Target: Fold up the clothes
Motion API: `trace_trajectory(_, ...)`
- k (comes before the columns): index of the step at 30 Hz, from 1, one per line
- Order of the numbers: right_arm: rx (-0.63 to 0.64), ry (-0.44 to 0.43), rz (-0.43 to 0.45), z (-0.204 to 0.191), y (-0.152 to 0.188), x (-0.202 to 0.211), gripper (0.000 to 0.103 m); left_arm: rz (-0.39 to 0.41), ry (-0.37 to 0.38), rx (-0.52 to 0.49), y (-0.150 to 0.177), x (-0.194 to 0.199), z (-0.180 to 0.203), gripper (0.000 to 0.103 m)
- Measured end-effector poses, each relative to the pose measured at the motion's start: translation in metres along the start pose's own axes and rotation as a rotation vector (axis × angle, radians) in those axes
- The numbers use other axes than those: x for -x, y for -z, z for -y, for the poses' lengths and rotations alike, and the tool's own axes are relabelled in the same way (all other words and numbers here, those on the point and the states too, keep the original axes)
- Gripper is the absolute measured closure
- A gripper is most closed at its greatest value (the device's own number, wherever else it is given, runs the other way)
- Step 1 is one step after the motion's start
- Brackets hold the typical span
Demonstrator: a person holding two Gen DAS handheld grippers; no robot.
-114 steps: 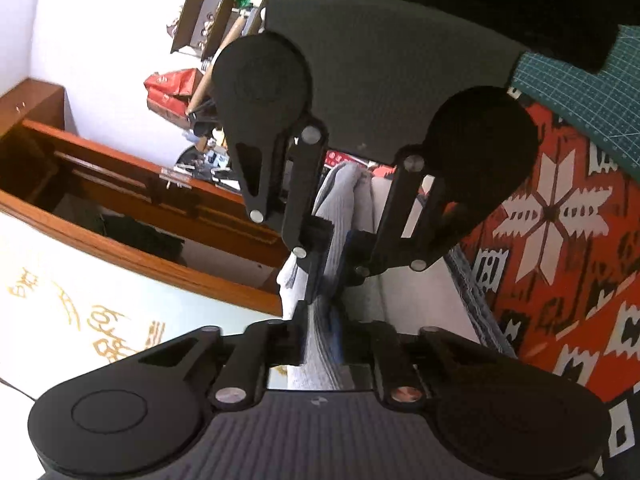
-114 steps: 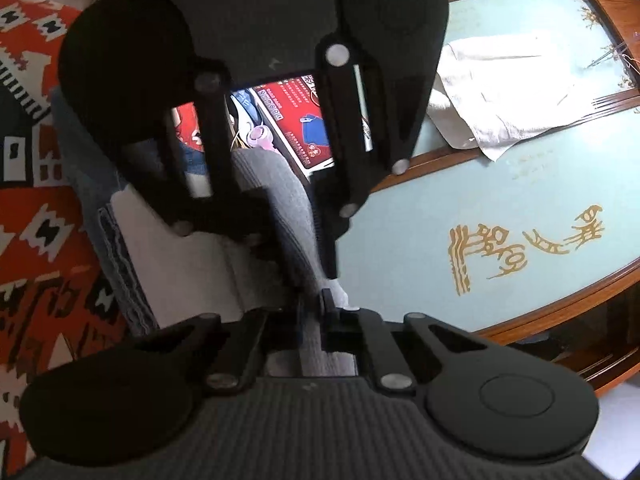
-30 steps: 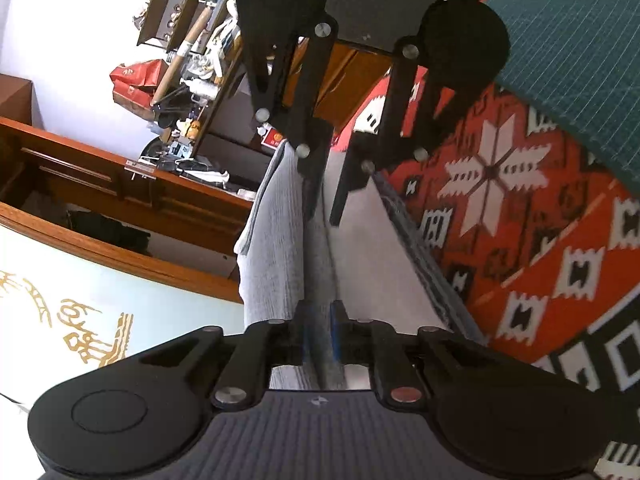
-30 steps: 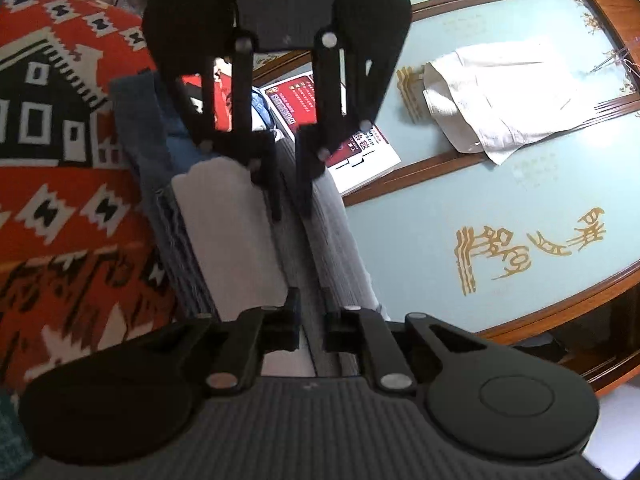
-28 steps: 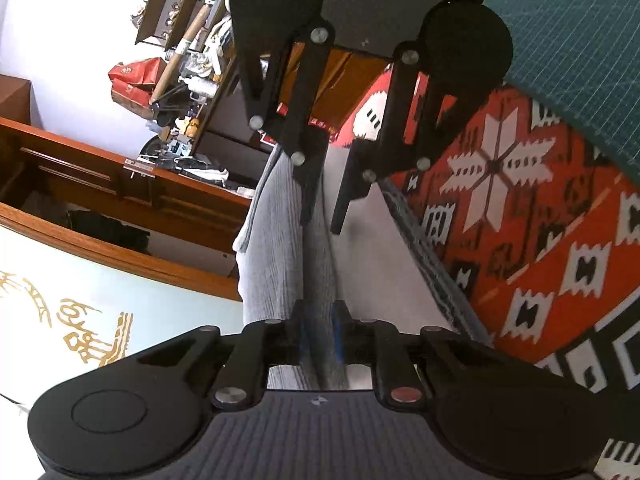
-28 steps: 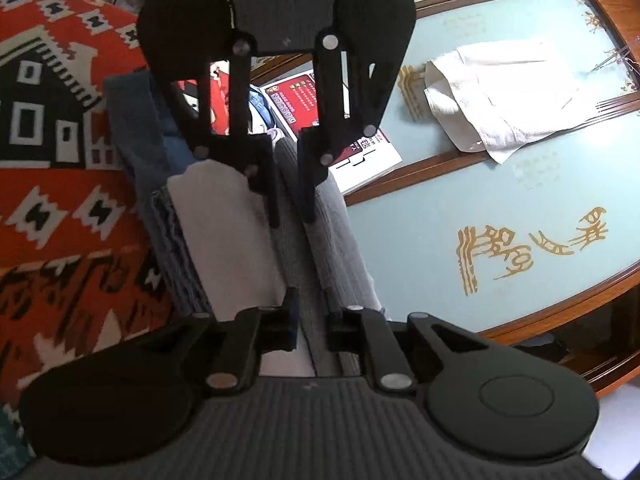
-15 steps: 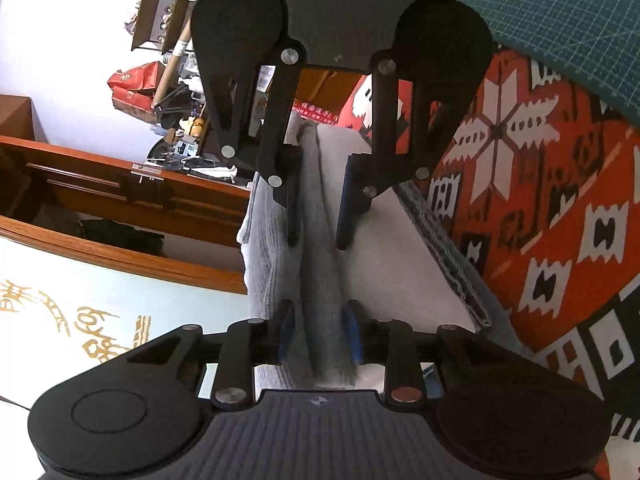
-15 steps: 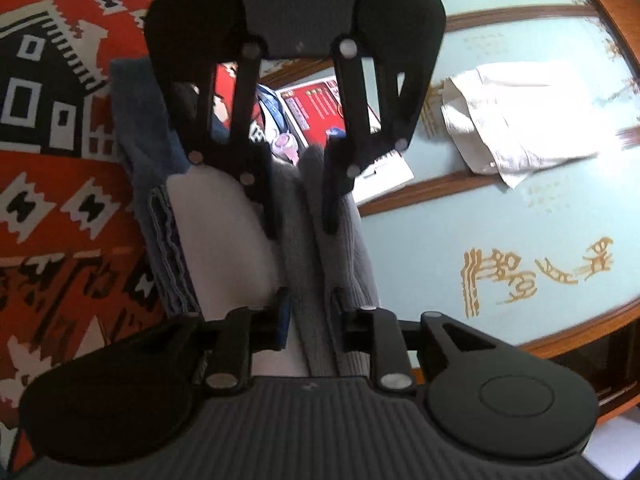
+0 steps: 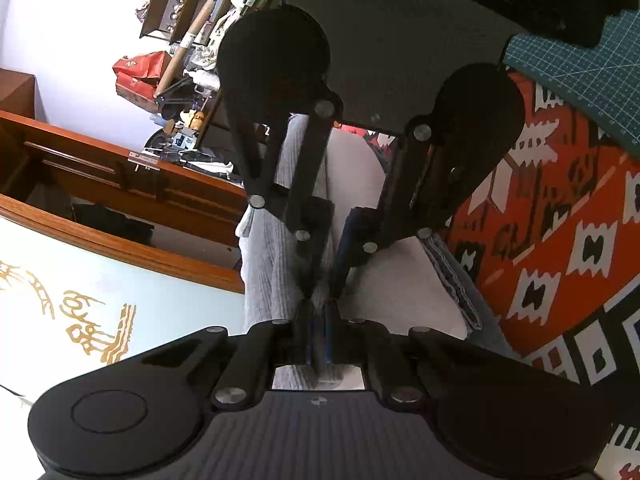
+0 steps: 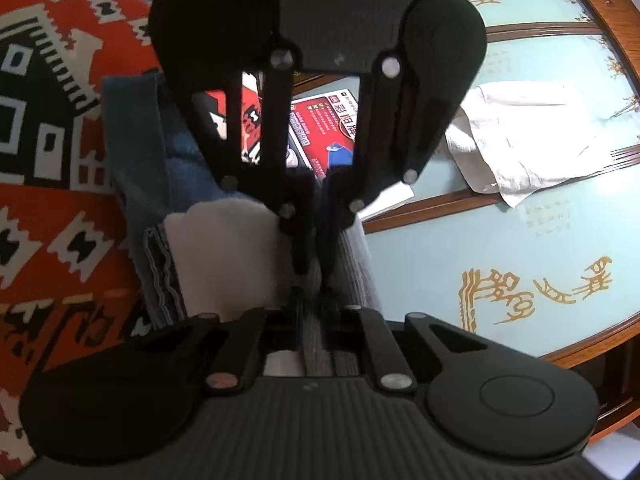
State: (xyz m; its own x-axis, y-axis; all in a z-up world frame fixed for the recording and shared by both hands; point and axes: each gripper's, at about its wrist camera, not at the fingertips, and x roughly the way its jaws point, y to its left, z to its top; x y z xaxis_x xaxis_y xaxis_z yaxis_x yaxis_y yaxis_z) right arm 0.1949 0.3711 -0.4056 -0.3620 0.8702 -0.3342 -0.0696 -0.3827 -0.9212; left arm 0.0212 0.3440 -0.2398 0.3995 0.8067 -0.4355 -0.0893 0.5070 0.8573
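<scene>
A: From the left wrist camera, we see our left gripper (image 9: 319,300) with its two black fingers drawn nearly together, pinching a raised ridge of the grey ribbed knit garment (image 9: 272,256). Only a thin fold of cloth sits between the fingers.

B: Agreed. That garment runs away from us along the edge of the pale blue glass tabletop with gold characters (image 9: 80,304), and part of it hangs over the wooden rim. Just beside it on the right lies a white fleecy cloth (image 9: 396,288), and under that a blue-grey striped folded fabric (image 9: 456,280), all resting on the red, black and white patterned woven blanket (image 9: 560,220). A green gridded cutting mat (image 9: 580,76) shows at the upper right. Opposite us stands the other gripper's black linkage.

A: Now the right wrist camera. Our right gripper (image 10: 314,276) is likewise closed down to a narrow slit on the same grey ribbed knit garment (image 10: 356,264), gripping its fold.

B: To its left we see the white fleecy cloth (image 10: 224,256) touching the garment, the striped fabric (image 10: 160,268) at its edge, and the patterned blanket (image 10: 60,184) beyond. A red printed leaflet (image 10: 320,128) lies ahead, and a crumpled off-white cloth (image 10: 528,136) rests well apart on the glass tabletop (image 10: 460,240).
</scene>
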Motion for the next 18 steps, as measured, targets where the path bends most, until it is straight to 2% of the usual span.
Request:
trace_trajectory(13, 0.017, 0.076, -0.185, 0.002, 0.067, 0.005, 0.095, 0.012, 0.005, -0.012, 0.002, 0.001, 0.003, 0.097)
trace_trajectory(18, 0.018, 0.081, -0.22, 0.002, 0.079, 0.007, 0.095, 0.013, 0.008, -0.015, 0.002, 0.0, 0.004, 0.097)
